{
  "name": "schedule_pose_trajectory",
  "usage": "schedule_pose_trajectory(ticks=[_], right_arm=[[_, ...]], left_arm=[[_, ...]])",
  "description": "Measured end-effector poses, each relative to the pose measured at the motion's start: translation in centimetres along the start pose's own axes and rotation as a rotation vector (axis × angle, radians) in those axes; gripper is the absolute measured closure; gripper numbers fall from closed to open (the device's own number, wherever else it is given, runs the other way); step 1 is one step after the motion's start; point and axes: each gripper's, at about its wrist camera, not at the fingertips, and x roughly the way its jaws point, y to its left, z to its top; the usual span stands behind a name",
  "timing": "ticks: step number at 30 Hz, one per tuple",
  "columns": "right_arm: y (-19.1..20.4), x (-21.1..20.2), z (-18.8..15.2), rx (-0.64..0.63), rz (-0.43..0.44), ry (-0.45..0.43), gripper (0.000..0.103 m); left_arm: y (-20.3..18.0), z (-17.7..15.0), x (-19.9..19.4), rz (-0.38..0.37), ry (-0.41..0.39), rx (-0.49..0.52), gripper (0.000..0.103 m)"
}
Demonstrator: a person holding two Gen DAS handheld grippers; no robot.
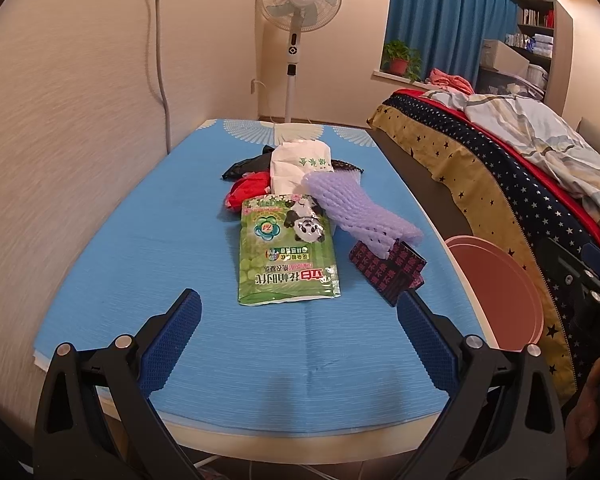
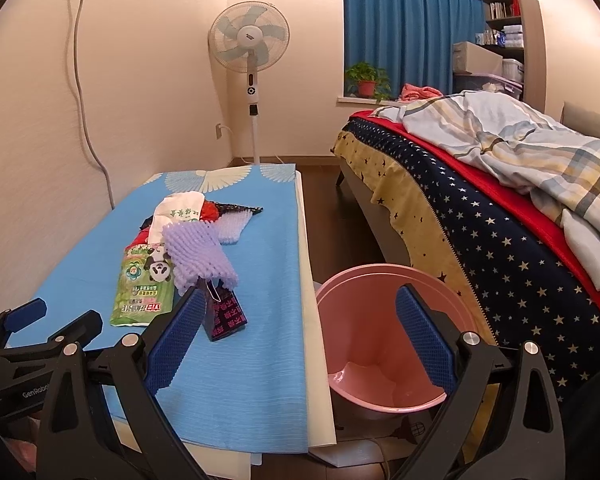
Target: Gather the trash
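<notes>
Trash [image 1: 288,248] lay heaped mid-bench toward its right edge, a pink bin [image 2: 384,344] stood beside that edge, and both the left tongs [image 1: 300,304] and right tongs [image 2: 298,304] gaped wide, empty

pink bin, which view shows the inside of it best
The right wrist view: the pink bin sits between the open fingers of the right gripper, with its rim, inner wall and bottom visible. The left wrist view shows only part of its rim and wall past the table edge.
</notes>
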Motion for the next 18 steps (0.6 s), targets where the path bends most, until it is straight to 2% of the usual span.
schedule_pose_trajectory(ticks=[4,7,9,11,14,18], right_arm=[[-0.1,0.0,0.1,0.005,0.013,0.004,0.015],[-0.1,0.2,0.1,0.012,0.04,0.012,0.025],[0.0,0.4,0.1,0.02,0.069,0.02,0.031],[-0.1,0.7,0.1,0.031,0.101,0.03,0.041],[-0.1,1.3,0.3,0.046,0.142,0.043,0.049],[0.0,2.5,1.0,0.064,0.176,0.052,0.055]], left_arm=[[0.1,0.0,-0.1,-0.005,0.001,-0.006,0.009],[0.3,0.0,0.0,-0.013,0.002,-0.015,0.016],[0.5,0.1,0.2,-0.016,0.003,-0.023,0.024],[0.6,0.3,0.5,-0.024,0.008,-0.029,0.04],[0.6,0.5,1.1,-0.033,0.016,-0.034,0.055],[0.5,1.1,1.9,-0.03,0.007,-0.037,0.068]])
